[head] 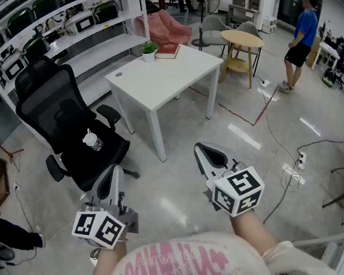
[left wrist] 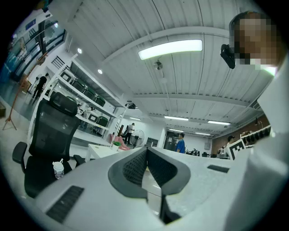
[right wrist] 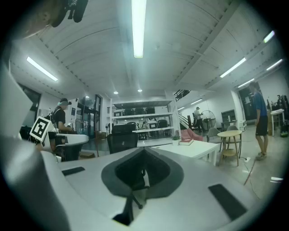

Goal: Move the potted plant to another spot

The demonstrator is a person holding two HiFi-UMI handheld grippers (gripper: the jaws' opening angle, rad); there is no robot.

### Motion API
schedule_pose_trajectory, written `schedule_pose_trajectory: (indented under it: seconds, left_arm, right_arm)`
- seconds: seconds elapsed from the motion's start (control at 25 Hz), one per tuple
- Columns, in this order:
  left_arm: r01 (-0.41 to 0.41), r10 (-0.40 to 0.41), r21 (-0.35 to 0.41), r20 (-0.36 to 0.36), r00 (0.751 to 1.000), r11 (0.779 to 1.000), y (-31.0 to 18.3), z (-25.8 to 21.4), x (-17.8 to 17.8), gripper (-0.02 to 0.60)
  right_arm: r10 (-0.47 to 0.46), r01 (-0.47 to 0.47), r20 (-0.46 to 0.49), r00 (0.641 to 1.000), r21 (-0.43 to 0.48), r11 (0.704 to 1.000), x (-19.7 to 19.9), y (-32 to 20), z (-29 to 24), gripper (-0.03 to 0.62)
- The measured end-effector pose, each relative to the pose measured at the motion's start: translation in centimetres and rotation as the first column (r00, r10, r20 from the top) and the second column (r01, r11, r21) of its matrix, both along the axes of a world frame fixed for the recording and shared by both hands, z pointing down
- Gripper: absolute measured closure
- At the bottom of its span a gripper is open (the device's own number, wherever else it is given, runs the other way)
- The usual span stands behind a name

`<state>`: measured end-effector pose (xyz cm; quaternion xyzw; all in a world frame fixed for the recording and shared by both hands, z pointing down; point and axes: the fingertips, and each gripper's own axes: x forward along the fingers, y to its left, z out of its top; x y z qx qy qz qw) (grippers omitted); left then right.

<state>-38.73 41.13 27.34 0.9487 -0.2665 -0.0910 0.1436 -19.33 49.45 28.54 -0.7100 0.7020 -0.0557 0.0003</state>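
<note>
While left gripper [head: 116, 168], right gripper [head: 199, 146] jaws closed empty, one potted plant [head: 149, 50], one book [head: 168, 51] on table [head: 165, 82].

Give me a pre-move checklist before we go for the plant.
1. Plant upright on the far corner of the table: ok.
2. Left tool and right tool empty: ok.
3. Jaws open for a grasp: not ok, both shut.
4. Tools near the plant: not ok, both well short of the table.
5. Book clear of the pot: cannot tell, they sit very close.
6. Chair off the approach: ok, it stands left of the table.
</note>
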Motion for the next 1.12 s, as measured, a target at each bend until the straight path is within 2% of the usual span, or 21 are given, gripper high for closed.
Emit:
schedule_pose_trajectory:
  seconds: [0.4,0.72,0.84,0.92,1.12]
  left_arm:
    - [0.017,-0.017,0.001,-0.004,1.0,1.0,-0.6,-0.3,2.3,0.578]
    - [0.054,-0.055,-0.019,-0.058,0.997,0.998,-1.0,0.7,5.0,0.578]
    - [0.072,-0.073,-0.025,-0.032,0.997,0.997,-1.2,2.3,6.2,0.578]
    - [0.078,-0.079,-0.064,-0.011,0.997,0.995,-1.9,3.3,6.9,0.578]
    - [0.083,-0.083,-0.095,0.006,0.997,0.992,-5.2,4.1,8.4,0.578]
  right_arm:
    - [-0.017,0.016,-0.02,1.0,-0.007,1.0,2.5,-0.6,0.1,0.588]
    - [-0.088,0.087,0.043,0.995,0.017,0.996,6.0,-1.4,1.0,0.588]
    - [-0.093,0.094,0.034,0.995,-0.022,0.995,7.4,-1.9,2.8,0.588]
    - [-0.087,0.089,0.039,0.995,-0.051,0.995,8.4,-2.5,3.8,0.588]
    - [-0.079,0.083,0.057,0.995,-0.063,0.995,10.8,-5.2,4.2,0.588]
